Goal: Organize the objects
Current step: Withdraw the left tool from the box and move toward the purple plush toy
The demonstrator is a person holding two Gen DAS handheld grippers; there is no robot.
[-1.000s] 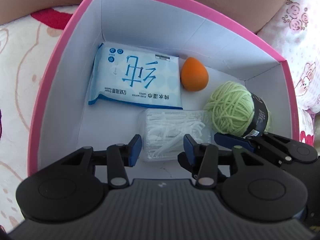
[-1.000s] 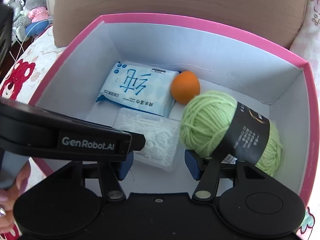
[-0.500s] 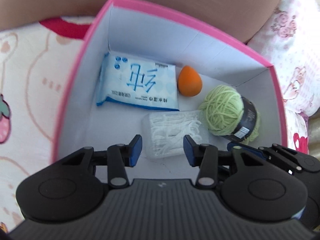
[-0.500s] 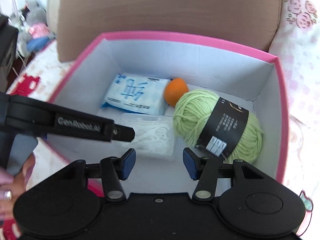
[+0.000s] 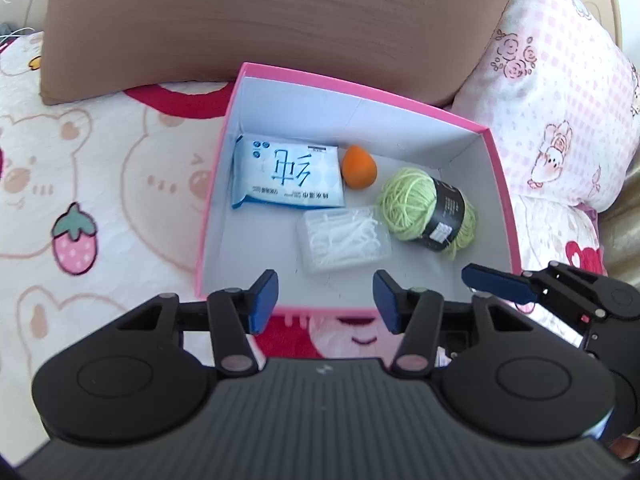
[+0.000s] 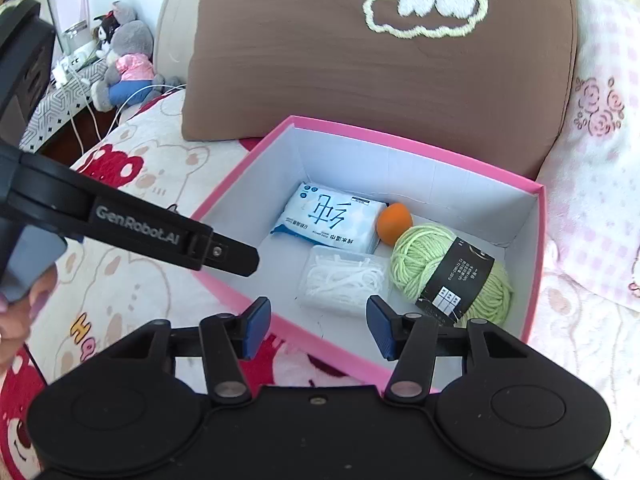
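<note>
Both grippers hover over the pink box's (image 5: 502,200) near edge, and both are empty. The left gripper (image 5: 326,300) has its jaws wide; so does the right gripper (image 6: 318,326). Inside the box, the floss-pick case (image 5: 344,238) lies straight ahead of the left jaws, long axis crosswise. The green yarn ball (image 6: 450,272) sits nearer the right. The wet-wipes pack (image 5: 288,178) and what looks like an orange makeup sponge (image 5: 359,167) lie at the back. The sorting looks done, I'd say.
</note>
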